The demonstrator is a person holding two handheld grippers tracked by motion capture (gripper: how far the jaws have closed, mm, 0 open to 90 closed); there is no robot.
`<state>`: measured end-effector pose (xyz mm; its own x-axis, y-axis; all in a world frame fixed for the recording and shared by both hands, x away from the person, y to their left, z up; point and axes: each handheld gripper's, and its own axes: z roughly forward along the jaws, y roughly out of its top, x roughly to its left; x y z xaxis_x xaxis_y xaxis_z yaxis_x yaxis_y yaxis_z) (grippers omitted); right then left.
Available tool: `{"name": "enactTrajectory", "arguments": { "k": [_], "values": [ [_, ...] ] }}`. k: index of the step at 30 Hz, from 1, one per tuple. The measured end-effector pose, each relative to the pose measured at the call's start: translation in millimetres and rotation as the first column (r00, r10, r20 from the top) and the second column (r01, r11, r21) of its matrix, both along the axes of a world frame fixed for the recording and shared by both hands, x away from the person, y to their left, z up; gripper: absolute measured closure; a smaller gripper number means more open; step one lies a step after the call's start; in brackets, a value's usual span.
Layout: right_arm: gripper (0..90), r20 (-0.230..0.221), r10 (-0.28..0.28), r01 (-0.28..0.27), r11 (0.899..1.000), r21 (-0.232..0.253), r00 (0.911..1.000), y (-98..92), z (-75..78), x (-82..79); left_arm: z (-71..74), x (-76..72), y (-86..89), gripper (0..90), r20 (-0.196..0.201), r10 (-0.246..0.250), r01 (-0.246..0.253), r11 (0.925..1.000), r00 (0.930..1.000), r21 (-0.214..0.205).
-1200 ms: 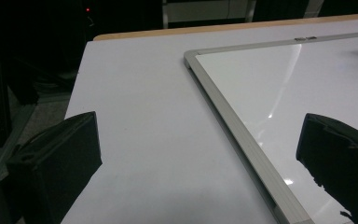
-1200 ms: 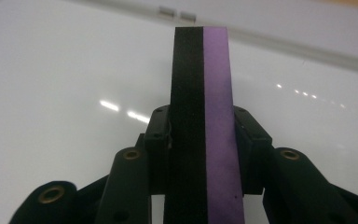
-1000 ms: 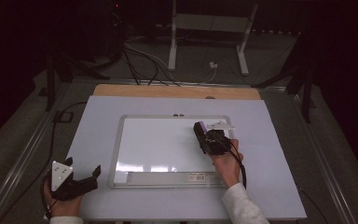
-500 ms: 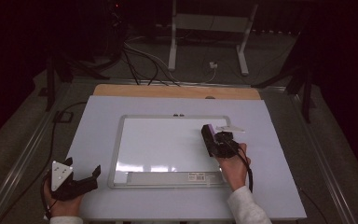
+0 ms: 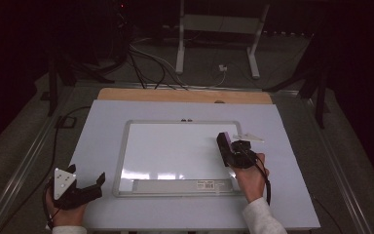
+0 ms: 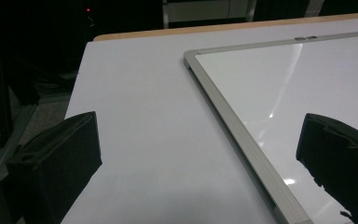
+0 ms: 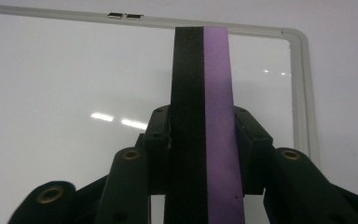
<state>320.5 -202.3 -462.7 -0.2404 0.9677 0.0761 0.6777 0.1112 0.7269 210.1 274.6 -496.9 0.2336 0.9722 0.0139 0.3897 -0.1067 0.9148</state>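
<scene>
— Fingers first: our right gripper is clamped on the eraser, black felt on one side, purple on the other. Our left gripper sits wide apart with nothing between, parked on the counter at the near left corner.

— Where is the eraser over the whiteboard?

— At the right part, near the frame's right edge. The surface already looks clean to us.

— Then we should keep the felt flat on the board, press evenly, and sweep in straight overlapping passes so we don't ride up onto the frame.

— Agreed. If the board slides, we could steady its near left corner with the left gripper.
</scene>
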Motion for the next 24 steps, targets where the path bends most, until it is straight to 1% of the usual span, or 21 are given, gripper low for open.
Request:
{"name": "enactTrajectory", "arguments": {
  "k": [5, 11, 16, 19, 24],
  "values": [
    [63.9, 0.005, -0.011, 0.011, 1.0, -0.001, 0.9999, -4.1, 3.5, -5.6, -0.2, -0.4, 0.3, 0.6, -0.001, 0.002, -0.002, 1.0, 1.0, -0.002],
    [63.9, 0.002, -0.028, 0.028, 1.0, -0.001, 0.9996, -12.3, 3.8, -13.5, -0.5, -0.2, 0.3, 0.6, -0.003, 0.003, -0.003, 1.0, 1.0, -0.003],
    [63.9, -0.003, -0.05, 0.05, 0.999, 0.007, 0.9988, -21.7, 2.8, -19.6, -0.1, -0.5, -0.2, 0.6, 0.0, 0.005, -0.005, 1.0, 1.0, -0.002],
    [63.9, -0.011, -0.069, 0.069, 0.997, 0.025, 0.9975, -26.1, 1.6, -24.0, -0.3, -0.3, -0.5, 0.6, -0.002, 0.004, -0.004, 1.0, 1.0, 0.001],
    [63.9, -0.019, -0.076, 0.077, 0.997, 0.021, 0.9969, -27.4, -4.5, -30.8, -0.2, -0.3, -0.6, 0.6, -0.001, 0.006, -0.006, 1.0, 1.0, -0.001]
  ]
}}
